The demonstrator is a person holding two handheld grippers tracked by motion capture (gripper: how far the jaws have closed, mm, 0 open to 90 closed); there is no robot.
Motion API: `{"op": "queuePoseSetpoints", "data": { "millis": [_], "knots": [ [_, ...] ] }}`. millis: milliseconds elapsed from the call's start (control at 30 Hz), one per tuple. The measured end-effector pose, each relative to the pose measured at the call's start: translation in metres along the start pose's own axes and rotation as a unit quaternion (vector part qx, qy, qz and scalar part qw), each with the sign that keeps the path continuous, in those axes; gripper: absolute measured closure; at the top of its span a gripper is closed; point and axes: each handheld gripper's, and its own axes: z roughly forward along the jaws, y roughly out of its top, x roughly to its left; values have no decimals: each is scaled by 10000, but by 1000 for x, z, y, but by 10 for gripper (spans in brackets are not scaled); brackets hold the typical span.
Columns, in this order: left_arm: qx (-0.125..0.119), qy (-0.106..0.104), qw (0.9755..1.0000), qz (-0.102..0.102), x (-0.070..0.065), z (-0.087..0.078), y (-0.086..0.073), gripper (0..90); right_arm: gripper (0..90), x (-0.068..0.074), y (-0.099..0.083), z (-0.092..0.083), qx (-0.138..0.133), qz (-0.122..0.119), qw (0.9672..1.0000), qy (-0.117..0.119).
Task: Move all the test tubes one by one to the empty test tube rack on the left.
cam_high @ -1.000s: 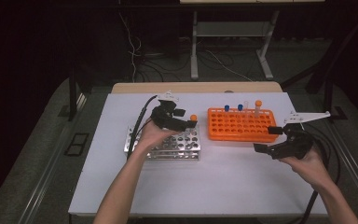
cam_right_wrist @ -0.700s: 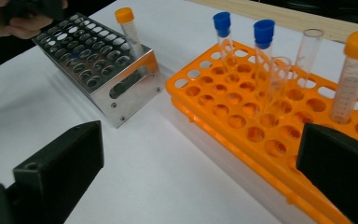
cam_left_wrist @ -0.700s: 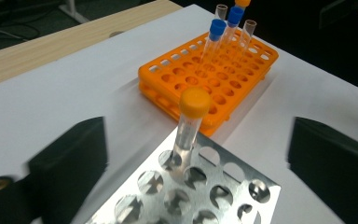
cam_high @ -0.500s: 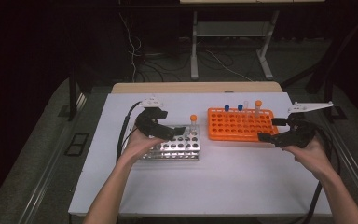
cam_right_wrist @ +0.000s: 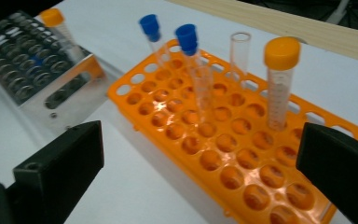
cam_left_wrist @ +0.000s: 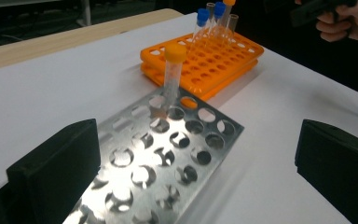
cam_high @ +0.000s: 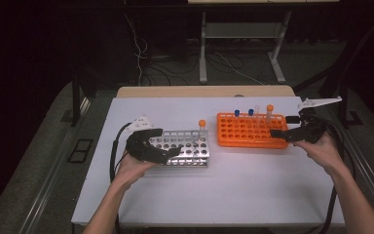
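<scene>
A silver metal rack [cam_high: 187,146] holds one orange-capped tube [cam_high: 202,127] at its far right corner. My left gripper [cam_high: 170,141] sits over the rack's left part, well apart from that tube [cam_left_wrist: 172,74]. Its jaws have just been opening and stand open with nothing held between them. The orange rack [cam_high: 248,131] carries two blue-capped tubes [cam_right_wrist: 150,28], a clear uncapped tube [cam_right_wrist: 240,51] and an orange-capped tube [cam_right_wrist: 281,79]. My right gripper [cam_high: 281,126] is open at that rack's right end, facing the tubes, and grips nothing.
Both racks stand on a white tabletop [cam_high: 233,185] with bare room in front of them. A wooden strip [cam_high: 204,91] runs along the far edge. Black cables [cam_high: 113,151] trail from each gripper. Dark floor and a metal stand lie beyond the table.
My left gripper has drawn back left along the metal rack, away from the orange-capped tube standing there. My right gripper has moved farther from me, up to the orange rack's right end.
</scene>
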Motion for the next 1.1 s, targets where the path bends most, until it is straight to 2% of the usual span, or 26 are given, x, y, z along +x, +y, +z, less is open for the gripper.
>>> {"op": "queuePoseSetpoints", "data": {
  "millis": [300,500,567,633,700,767,967,1100],
  "knots": [
    [-80,-19,9999,-72,-9,-12,-22,0,4,-19,6,20,186,-10,9996,-197],
    [-23,-70,9999,-106,-16,-14,-38,0,4,-33,6,32,264,18,9990,-369],
    [-27,-74,9999,-122,-17,-15,-42,0,49,-36,6,35,262,5,9989,-389],
    [-26,-70,9999,-133,-18,-16,-45,0,51,-41,6,38,246,21,9988,-428],
    [-23,-71,9999,-133,-18,-17,-46,0,143,-44,4,41,232,37,9988,-436],
    [-25,-74,9999,-131,-19,-18,-48,0,157,-47,4,44,216,7,9987,-460],
    [-13,-41,9999,-166,-17,-18,-54,0,330,-48,3,53,220,-163,9985,-483],
    [-2,-51,9998,-183,-17,-18,-58,0,432,-48,3,58,208,-226,9978,-585]
  ]
}}
